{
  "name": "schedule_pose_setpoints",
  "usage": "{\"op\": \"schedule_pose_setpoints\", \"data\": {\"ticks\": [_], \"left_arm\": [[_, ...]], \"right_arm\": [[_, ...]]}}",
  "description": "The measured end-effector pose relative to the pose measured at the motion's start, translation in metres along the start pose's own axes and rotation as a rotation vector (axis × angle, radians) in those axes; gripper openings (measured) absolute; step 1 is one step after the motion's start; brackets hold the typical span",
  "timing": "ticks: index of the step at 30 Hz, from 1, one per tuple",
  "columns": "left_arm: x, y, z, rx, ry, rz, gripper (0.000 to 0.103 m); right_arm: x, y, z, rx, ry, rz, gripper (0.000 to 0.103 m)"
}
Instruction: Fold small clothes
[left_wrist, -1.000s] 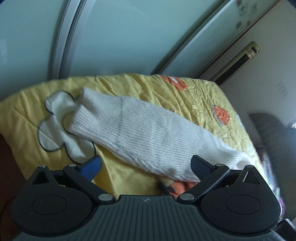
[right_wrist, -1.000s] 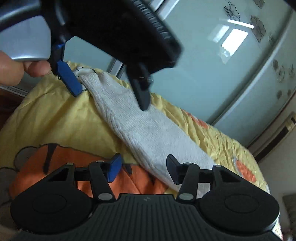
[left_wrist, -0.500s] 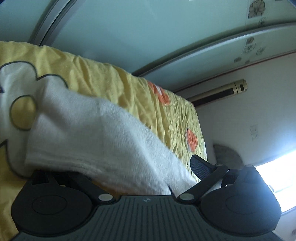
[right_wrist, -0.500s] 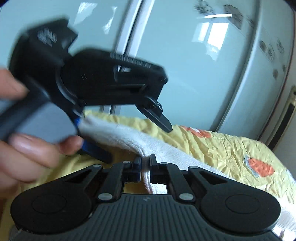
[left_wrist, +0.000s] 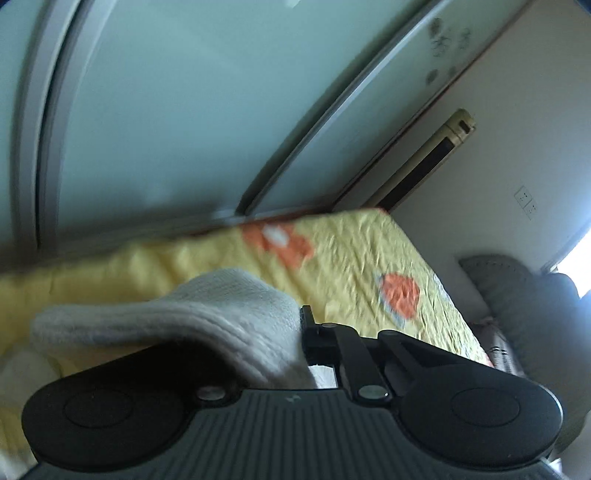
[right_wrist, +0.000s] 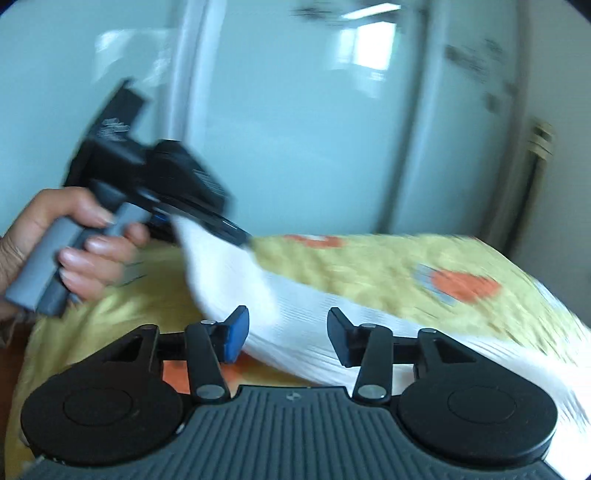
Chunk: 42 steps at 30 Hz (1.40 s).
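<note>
Sock: white ribbed knit, lifted off the yellow quilt at one end, at 9 o'clock of the right wrist view, the rest trailing toward 4 o'clock. Left gripper: jaws just closed, clamped on the sock's end; right gripper: jaws just reopened, standing apart with sock behind them but no pad pressing. Handling note, as judgement: carry the pinched end over in a low arc toward the far end, edges aligned, the free gripper pinning the body flat.
</note>
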<state>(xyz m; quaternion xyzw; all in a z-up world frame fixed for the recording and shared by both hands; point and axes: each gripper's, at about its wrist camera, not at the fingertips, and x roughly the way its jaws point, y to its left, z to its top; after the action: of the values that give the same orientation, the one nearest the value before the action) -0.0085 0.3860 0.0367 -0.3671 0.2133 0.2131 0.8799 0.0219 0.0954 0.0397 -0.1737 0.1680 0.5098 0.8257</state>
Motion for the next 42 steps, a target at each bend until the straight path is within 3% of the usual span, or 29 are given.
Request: {"op": "schedule_pose_setpoints", "data": {"ticks": [4, 8, 10, 13, 16, 19, 24, 27, 31, 32, 33, 34, 36, 38, 40, 42], "left_arm": [[0.001, -0.039, 0.04, 0.119, -0.108, 0.011, 0.007], [-0.027, -0.092, 0.057, 0.29, -0.32, -0.081, 0.007], [-0.028, -0.105, 0.056, 0.33, -0.351, -0.118, 0.007], [0.001, -0.112, 0.038, 0.408, -0.329, -0.002, 0.007], [0.039, -0.094, 0.016, 0.426, -0.224, 0.105, 0.007], [0.062, -0.072, -0.002, 0.401, -0.124, 0.164, 0.007], [0.072, -0.062, -0.024, 0.468, -0.096, 0.196, 0.007], [0.071, -0.062, -0.028, 0.508, -0.099, 0.194, 0.007], [0.075, -0.072, -0.028, 0.52, -0.084, 0.183, 0.007], [0.074, -0.075, -0.028, 0.526, -0.083, 0.183, 0.007], [0.074, -0.076, -0.03, 0.536, -0.085, 0.184, 0.007], [0.073, -0.077, -0.032, 0.547, -0.09, 0.185, 0.007], [0.07, -0.078, -0.035, 0.559, -0.106, 0.189, 0.007], [0.065, -0.076, -0.035, 0.544, -0.127, 0.182, 0.007], [0.057, -0.072, -0.034, 0.51, -0.148, 0.179, 0.007], [0.051, -0.066, -0.032, 0.48, -0.162, 0.178, 0.007]], "right_arm": [[-0.013, -0.065, -0.014, 0.184, 0.031, -0.117, 0.054], [-0.024, -0.119, -0.038, 0.315, 0.053, -0.171, 0.054], [-0.03, -0.136, -0.047, 0.331, 0.053, -0.193, 0.054], [-0.026, -0.162, -0.056, 0.369, 0.055, -0.21, 0.054], [-0.01, -0.199, -0.059, 0.437, 0.078, -0.251, 0.054], [0.004, -0.233, -0.062, 0.453, 0.117, -0.335, 0.054], [0.028, -0.308, -0.062, 0.536, 0.15, -0.425, 0.058], [0.049, -0.351, -0.065, 0.654, 0.178, -0.386, 0.067], [0.084, -0.391, -0.077, 0.795, 0.248, -0.217, 0.07], [0.089, -0.393, -0.076, 0.772, 0.246, -0.187, 0.063], [0.092, -0.39, -0.072, 0.739, 0.269, -0.157, 0.036], [0.093, -0.383, -0.068, 0.702, 0.301, -0.122, 0.022], [0.091, -0.362, -0.063, 0.534, 0.343, -0.127, 0.016], [0.077, -0.34, -0.058, 0.404, 0.328, -0.126, 0.014], [0.05, -0.317, -0.052, 0.332, 0.254, -0.163, 0.014], [0.016, -0.29, -0.048, 0.247, 0.124, -0.185, 0.013]]}}
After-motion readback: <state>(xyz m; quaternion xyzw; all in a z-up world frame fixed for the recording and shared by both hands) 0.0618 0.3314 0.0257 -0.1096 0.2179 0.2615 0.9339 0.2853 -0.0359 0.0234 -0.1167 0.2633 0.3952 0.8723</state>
